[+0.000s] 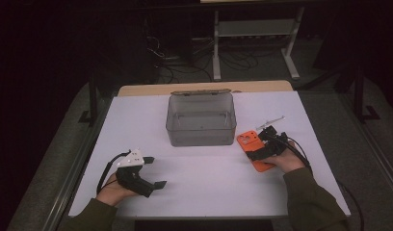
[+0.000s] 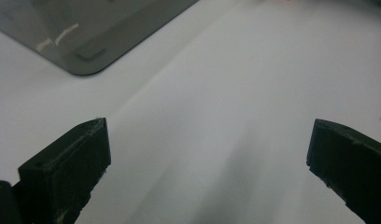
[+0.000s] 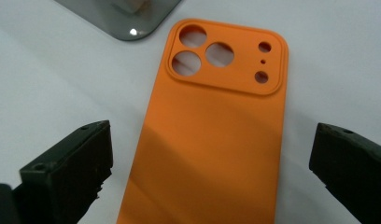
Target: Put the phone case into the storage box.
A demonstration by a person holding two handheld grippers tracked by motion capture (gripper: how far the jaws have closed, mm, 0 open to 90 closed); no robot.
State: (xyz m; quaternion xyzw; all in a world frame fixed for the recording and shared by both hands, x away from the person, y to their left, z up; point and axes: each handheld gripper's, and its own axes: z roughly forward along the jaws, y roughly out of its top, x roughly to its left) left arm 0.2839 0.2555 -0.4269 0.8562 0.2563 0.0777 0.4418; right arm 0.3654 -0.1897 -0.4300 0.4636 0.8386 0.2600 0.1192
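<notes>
An orange phone case [image 1: 249, 145] lies flat on the white table, camera cut-outs toward the far side; in the right gripper view the orange phone case [image 3: 212, 130] lies between the two wide-apart jaws. My right gripper [image 1: 263, 143] hovers open right over it, not gripping it. A clear grey plastic box [image 1: 200, 119] with an open top stands at the table's middle back. My left gripper [image 1: 155, 172] rests open near the front left, over bare table; the box's corner [image 2: 86, 32] shows ahead of its jaws.
The white table top [image 1: 209, 178] has free room between the two hands. A small clear stick-like object [image 1: 270, 121] lies just beyond the right gripper. A wooden edge [image 1: 137, 90] runs behind the box; a white desk frame [image 1: 255, 29] stands beyond.
</notes>
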